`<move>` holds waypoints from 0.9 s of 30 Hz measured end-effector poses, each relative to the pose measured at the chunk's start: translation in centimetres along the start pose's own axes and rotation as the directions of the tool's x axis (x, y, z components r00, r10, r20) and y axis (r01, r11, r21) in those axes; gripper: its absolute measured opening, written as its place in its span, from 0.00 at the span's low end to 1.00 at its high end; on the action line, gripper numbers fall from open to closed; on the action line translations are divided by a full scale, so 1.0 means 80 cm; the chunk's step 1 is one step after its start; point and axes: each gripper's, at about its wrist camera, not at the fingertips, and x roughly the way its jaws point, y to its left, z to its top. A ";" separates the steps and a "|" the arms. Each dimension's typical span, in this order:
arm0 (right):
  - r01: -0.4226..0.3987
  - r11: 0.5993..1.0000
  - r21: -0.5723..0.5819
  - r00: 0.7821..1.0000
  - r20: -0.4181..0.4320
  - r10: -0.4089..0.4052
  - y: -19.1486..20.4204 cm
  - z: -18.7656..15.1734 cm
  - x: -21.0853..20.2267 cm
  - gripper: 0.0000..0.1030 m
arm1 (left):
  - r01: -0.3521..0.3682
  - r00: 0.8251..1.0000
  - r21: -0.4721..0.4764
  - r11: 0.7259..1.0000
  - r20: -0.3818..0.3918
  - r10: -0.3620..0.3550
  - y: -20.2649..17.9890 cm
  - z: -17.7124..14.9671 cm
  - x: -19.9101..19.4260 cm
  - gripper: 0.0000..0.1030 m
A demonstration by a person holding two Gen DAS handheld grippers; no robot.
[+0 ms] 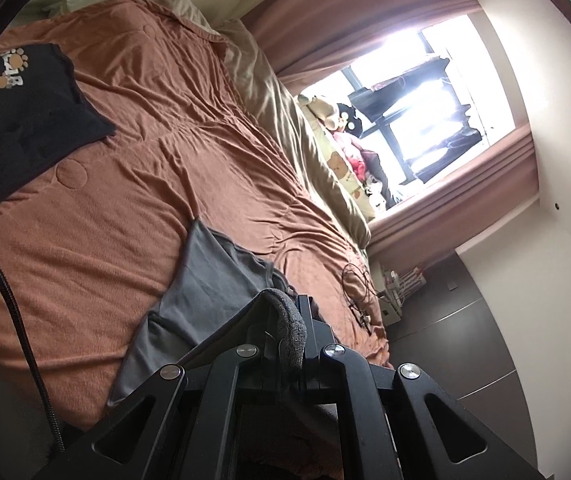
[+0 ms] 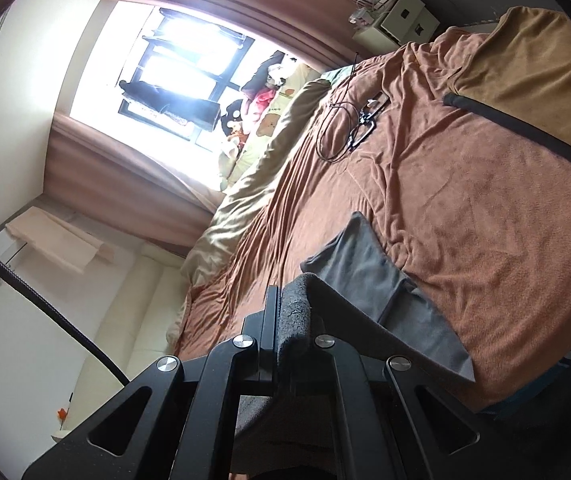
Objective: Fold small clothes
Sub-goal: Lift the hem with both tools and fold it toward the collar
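A grey garment lies on the brown bedspread, with one end lifted. My left gripper is shut on the grey garment's edge, which bunches between the fingers. My right gripper is shut on the same grey garment at another edge, and the cloth hangs from it down to the bedspread. A black shirt with a paw print lies flat at the far left of the bed.
A black cable and glasses lie on the bed toward the window side. A beige quilt and soft toys line the window edge. A tan cloth lies at the bed's far corner. A small white cabinet stands beyond.
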 end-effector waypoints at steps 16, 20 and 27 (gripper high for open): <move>0.103 0.994 0.034 0.995 -0.016 -0.102 0.005 0.043 0.161 0.00 | -0.134 0.988 0.027 0.991 -0.070 0.136 0.035 0.055 0.141 0.05; 0.128 0.988 0.090 0.992 -0.002 -0.129 -0.007 0.049 0.191 0.00 | -0.157 0.983 0.029 0.987 -0.093 0.159 0.043 0.061 0.179 0.05; 0.250 0.960 0.122 0.968 -0.024 -0.249 0.001 0.051 0.242 0.00 | -0.237 0.963 0.023 0.971 -0.124 0.238 0.060 0.073 0.235 0.05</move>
